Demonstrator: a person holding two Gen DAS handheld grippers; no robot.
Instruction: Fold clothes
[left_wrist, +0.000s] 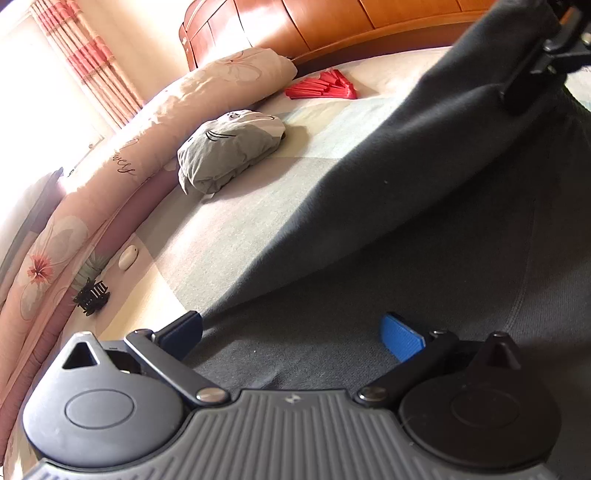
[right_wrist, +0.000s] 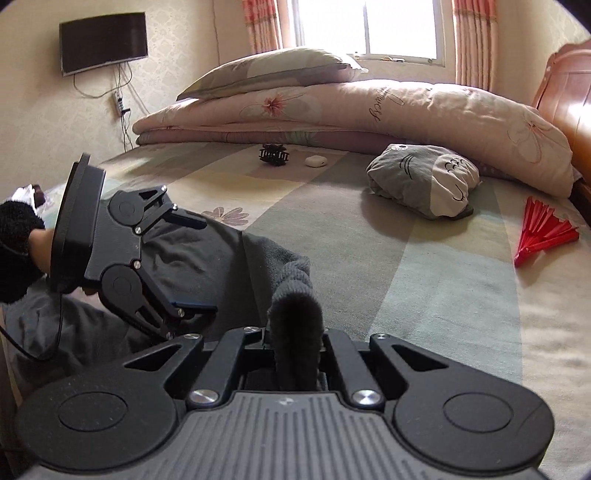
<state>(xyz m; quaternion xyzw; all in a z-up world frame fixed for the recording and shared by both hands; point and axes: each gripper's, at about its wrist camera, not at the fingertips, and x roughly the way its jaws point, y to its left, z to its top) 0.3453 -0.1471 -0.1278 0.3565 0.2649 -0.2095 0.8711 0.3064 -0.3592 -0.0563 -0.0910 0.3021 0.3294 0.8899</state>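
1. Clothes: my dark grey garment (left_wrist: 424, 221) lies on the bed (right_wrist: 424, 266), one end lifted.
2. Right gripper (right_wrist: 295, 341) is clamped on that end; it may slip out if I tug.
3. Left gripper (left_wrist: 291, 332) gapes wide, holding nothing.
4. Red fan (right_wrist: 543, 232) and grey cushion (right_wrist: 424, 181) sit well apart, so room is plenty.

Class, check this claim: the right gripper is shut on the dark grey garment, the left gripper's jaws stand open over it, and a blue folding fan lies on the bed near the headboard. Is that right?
One detail is wrong: the folding fan is red, not blue, as the right wrist view shows. The right gripper is shut on the dark grey garment, and the left gripper is open.
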